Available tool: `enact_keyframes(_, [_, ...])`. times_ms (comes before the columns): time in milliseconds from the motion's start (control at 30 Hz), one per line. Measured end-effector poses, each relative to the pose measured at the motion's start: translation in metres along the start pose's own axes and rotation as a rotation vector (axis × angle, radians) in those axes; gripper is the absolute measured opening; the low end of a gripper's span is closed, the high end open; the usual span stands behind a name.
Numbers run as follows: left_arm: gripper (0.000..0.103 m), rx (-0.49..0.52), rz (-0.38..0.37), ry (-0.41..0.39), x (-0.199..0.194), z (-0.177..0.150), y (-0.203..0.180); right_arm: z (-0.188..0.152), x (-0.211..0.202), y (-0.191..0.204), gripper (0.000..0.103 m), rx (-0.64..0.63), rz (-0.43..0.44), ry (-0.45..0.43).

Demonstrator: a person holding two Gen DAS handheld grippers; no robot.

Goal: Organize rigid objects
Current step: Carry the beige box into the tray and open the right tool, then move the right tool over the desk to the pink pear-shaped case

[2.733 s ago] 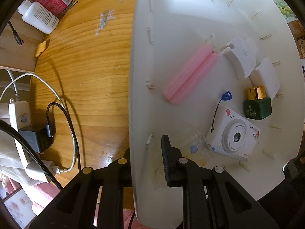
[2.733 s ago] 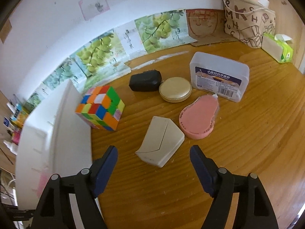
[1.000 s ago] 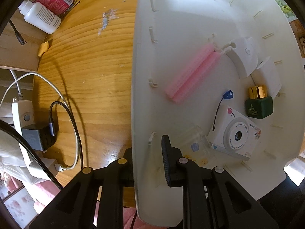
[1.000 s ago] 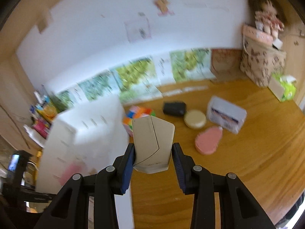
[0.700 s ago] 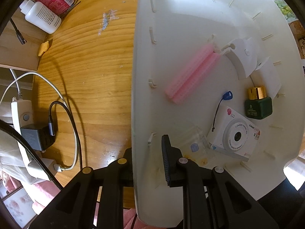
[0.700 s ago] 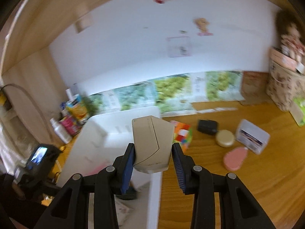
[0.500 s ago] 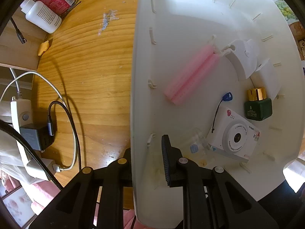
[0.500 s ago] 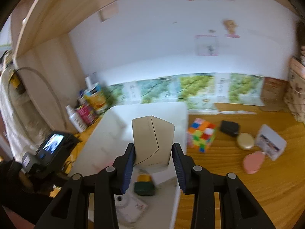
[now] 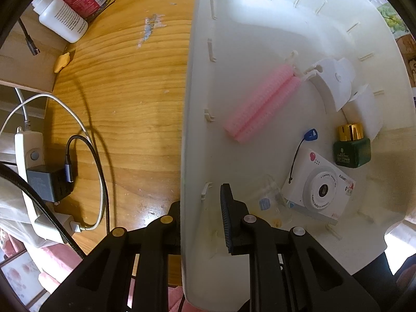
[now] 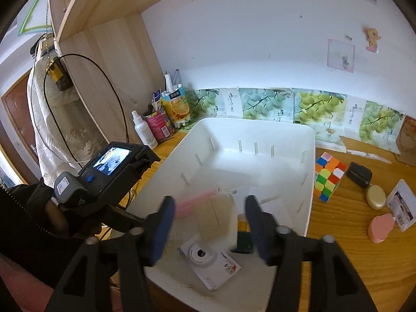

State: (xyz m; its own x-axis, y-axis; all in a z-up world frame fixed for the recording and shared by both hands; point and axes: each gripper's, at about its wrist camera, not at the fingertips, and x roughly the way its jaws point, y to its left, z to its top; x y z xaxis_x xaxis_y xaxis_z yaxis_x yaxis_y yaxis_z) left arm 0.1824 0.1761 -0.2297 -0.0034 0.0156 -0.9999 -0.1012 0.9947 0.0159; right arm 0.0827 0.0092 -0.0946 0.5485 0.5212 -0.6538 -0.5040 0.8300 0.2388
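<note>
White plastic bin (image 10: 309,176) sits on the wooden tabletop (image 9: 124,83). Inside: pink ribbed roller pair (image 9: 262,104), white toy camera (image 9: 321,189) w/ blue-tagged strap, green bottle w/ gold cap (image 9: 352,147), 2 white curved pieces (image 9: 335,78), small clear cup (image 9: 267,195).

Left gripper (image 9: 200,208) pinches the bin's near wall, 1 finger inside, 1 outside.

Right gripper (image 10: 208,218) hovers over the bin; its fingers have just been spreading apart. Beige wedge-shaped box (image 10: 215,215) shows blurred between them, pads not touching it, over the bin's interior near the camera & green bottle.

Outside the bin, on the tabletop to its right: Rubik's cube (image 10: 329,179) just beside the wall, black pouch (image 10: 360,174), round gold compact (image 10: 375,196), pink pear-shaped item (image 10: 381,227), clear lidded box (image 10: 401,208).
</note>
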Motion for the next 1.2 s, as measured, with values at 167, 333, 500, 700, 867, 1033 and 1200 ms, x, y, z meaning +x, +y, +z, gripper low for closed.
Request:
enact_keyframes(167, [0.019, -0.019, 0.002, -0.006, -0.001, -0.002, 0.002, -0.001, -0.01, -0.006, 0.07, -0.005, -0.022, -0.012])
enact_keyframes(333, [0.019, -0.041, 0.017, -0.015, -0.002, -0.004, 0.003, -0.002, -0.021, -0.02, 0.076, 0.003, -0.053, -0.028])
enact_keyframes(500, [0.019, -0.06, 0.033, -0.021, -0.001, -0.008, 0.003, -0.006, -0.032, -0.044, 0.081, -0.001, -0.108, -0.017])
enact_keyframes(700, [0.019, -0.095, 0.039, -0.021, -0.001, -0.009, 0.003, -0.009, -0.04, -0.091, 0.081, 0.03, -0.186, 0.047])
enact_keyframes(867, [0.019, -0.106, 0.06, -0.048, -0.002, -0.009, 0.003, -0.012, -0.038, -0.138, 0.081, 0.088, -0.252, 0.138])
enact_keyframes(1033, [0.019, -0.134, 0.068, -0.05, -0.001, -0.006, 0.002, -0.019, -0.028, -0.176, 0.081, 0.138, -0.298, 0.221])
enact_keyframes(1200, [0.019, -0.155, 0.091, -0.05, 0.0, -0.004, -0.001, -0.025, -0.01, -0.214, 0.081, 0.231, -0.342, 0.31])
